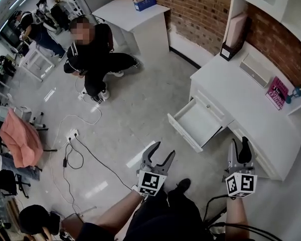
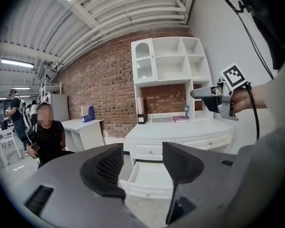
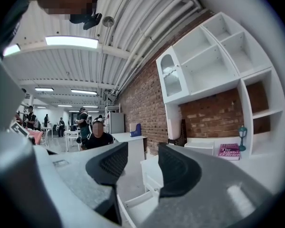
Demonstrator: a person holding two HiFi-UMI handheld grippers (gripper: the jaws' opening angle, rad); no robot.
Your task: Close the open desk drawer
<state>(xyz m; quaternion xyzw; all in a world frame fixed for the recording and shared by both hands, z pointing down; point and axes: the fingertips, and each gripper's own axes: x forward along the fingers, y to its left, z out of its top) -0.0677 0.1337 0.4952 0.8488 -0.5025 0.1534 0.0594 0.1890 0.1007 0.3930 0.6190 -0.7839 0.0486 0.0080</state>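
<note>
Left gripper (image 1: 163, 150) and right gripper (image 1: 239, 142) hover before open drawer (image 1: 199, 122), jaws apart

In the right gripper view the drawer (image 3: 135, 201) is mostly hidden behind the two parted jaws of the right gripper (image 3: 142, 163). Only a white corner of it shows low between them, and the bottom edge of the picture cuts that corner. In the left gripper view the left jaw of the left gripper (image 2: 142, 158) covers the near left corner of the drawer front. In the head view the top and right edges cut off the hutch (image 1: 291, 11). The title on the pink book (image 1: 277, 92) is too small to read there. The right forearm (image 1: 236, 222) runs out at the bottom edge.
</note>
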